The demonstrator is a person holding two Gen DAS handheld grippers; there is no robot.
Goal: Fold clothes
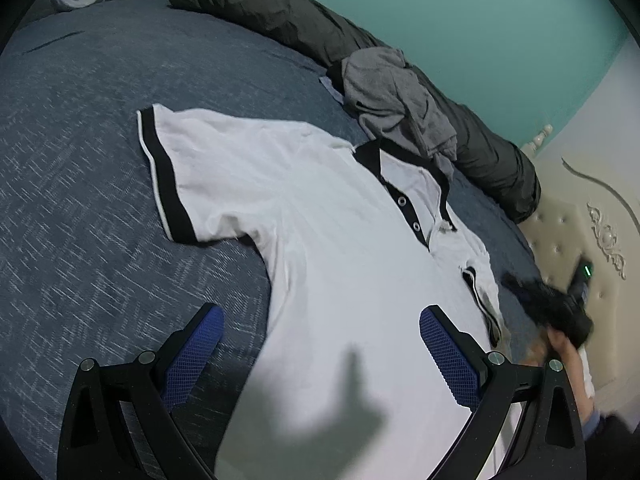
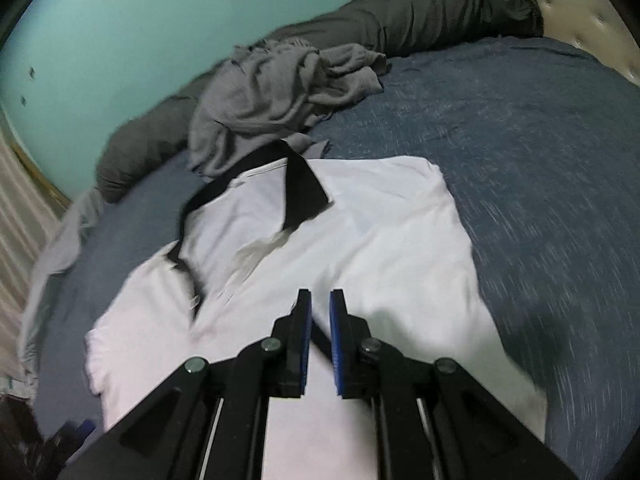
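A white polo shirt (image 1: pixel 320 220) with black collar and black sleeve trim lies face up on the blue bedspread (image 1: pixel 80 160). One sleeve is spread out flat at the left. My left gripper (image 1: pixel 320 312) hovers open over the shirt's lower body, with nothing between its blue pads. In the right wrist view the shirt (image 2: pixel 380 248) fills the middle, and my right gripper (image 2: pixel 320 296) is shut, with a black strip of the other sleeve's trim showing between its pads. In the left wrist view the right gripper (image 1: pixel 516 284) is blurred at that sleeve, held by a hand (image 1: pixel 560 344).
A crumpled grey garment (image 1: pixel 400 96) (image 2: pixel 272 92) lies just beyond the collar, against a long dark rolled quilt (image 1: pixel 280 12) (image 2: pixel 420 12) along the teal wall. A padded cream headboard (image 1: pixel 568 232) stands to the right.
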